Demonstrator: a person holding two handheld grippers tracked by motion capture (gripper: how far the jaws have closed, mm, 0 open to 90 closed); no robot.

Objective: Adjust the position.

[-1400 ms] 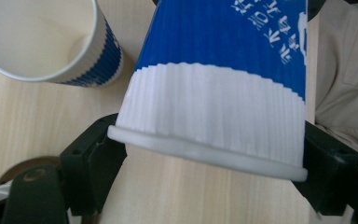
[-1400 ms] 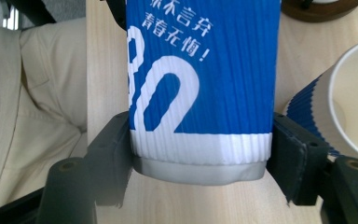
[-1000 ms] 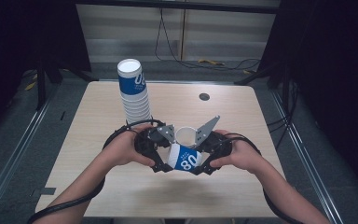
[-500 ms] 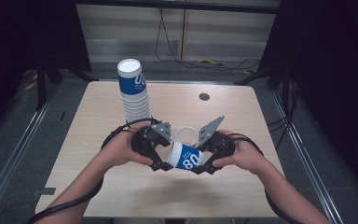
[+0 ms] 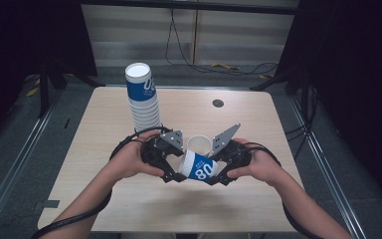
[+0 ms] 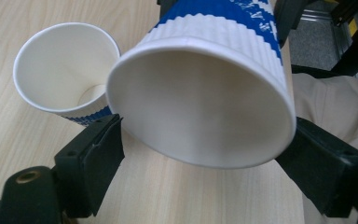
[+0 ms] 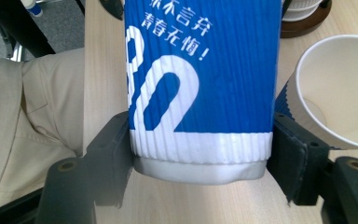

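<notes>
A blue-and-white ribbed paper cup (image 5: 199, 168) printed "80" lies on its side in the air between my two grippers, near the table's front edge. My left gripper (image 5: 179, 170) is shut on the cup's rim end; its open mouth (image 6: 200, 98) faces that camera, with a jaw on each side. My right gripper (image 5: 214, 175) is shut on the base end of the cup (image 7: 200, 93), pads pressed against the white band. A second, empty cup (image 5: 199, 144) stands upright on the table just behind them, visible as cup (image 6: 60, 74) and cup (image 7: 340, 93).
A tall stack of matching cups (image 5: 142, 97) stands at the back left of the wooden table (image 5: 99, 134). A small dark round disc (image 5: 218, 103) sits at the back right. The person's trouser leg (image 7: 32, 102) lies beyond the near table edge.
</notes>
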